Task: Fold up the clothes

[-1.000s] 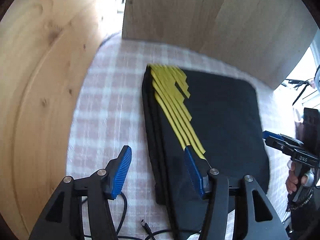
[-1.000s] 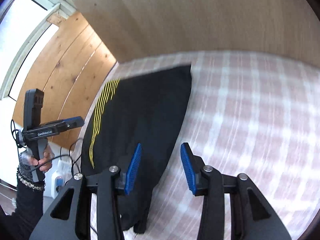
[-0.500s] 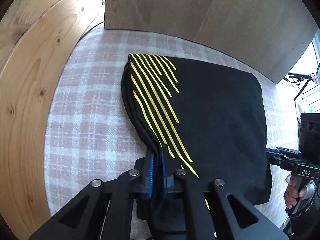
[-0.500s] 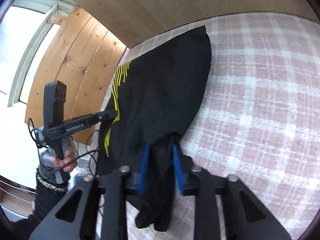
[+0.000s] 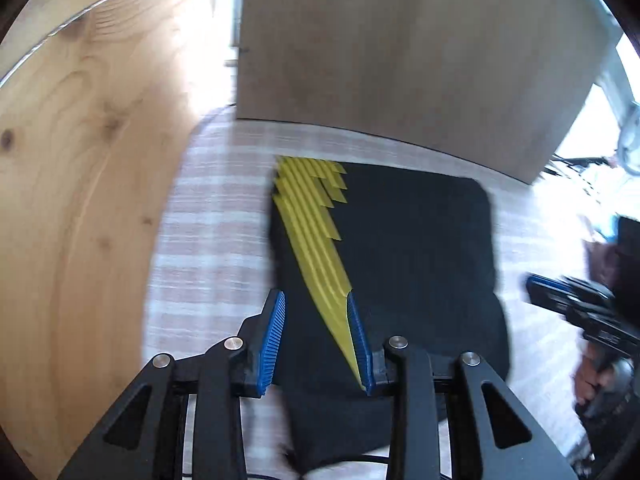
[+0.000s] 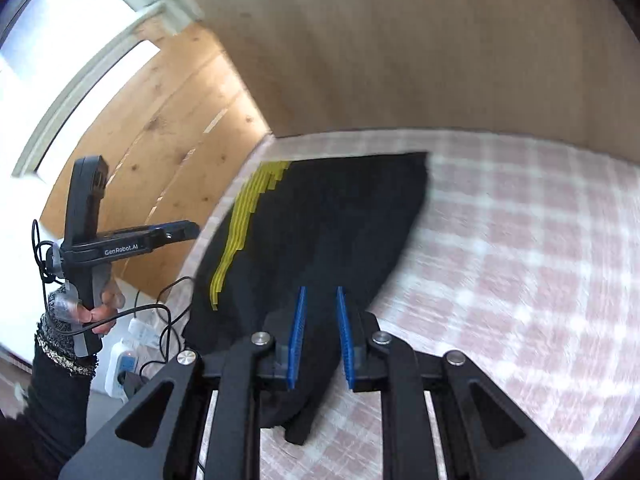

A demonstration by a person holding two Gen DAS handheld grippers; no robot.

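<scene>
Home room: checked tablecloth point(image 6: 520, 240), pine wall boards point(image 5: 80, 200), window point(image 6: 60, 60).

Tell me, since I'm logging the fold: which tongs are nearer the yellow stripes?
Left. The left tongs straddle the stripes' near end; the right tongs sit over the plain black part of the garment.

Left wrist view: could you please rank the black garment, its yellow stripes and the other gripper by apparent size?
1. black garment
2. yellow stripes
3. right gripper, cut off by the frame edge and blurred, so its rank against the stripes is unsure.
</scene>
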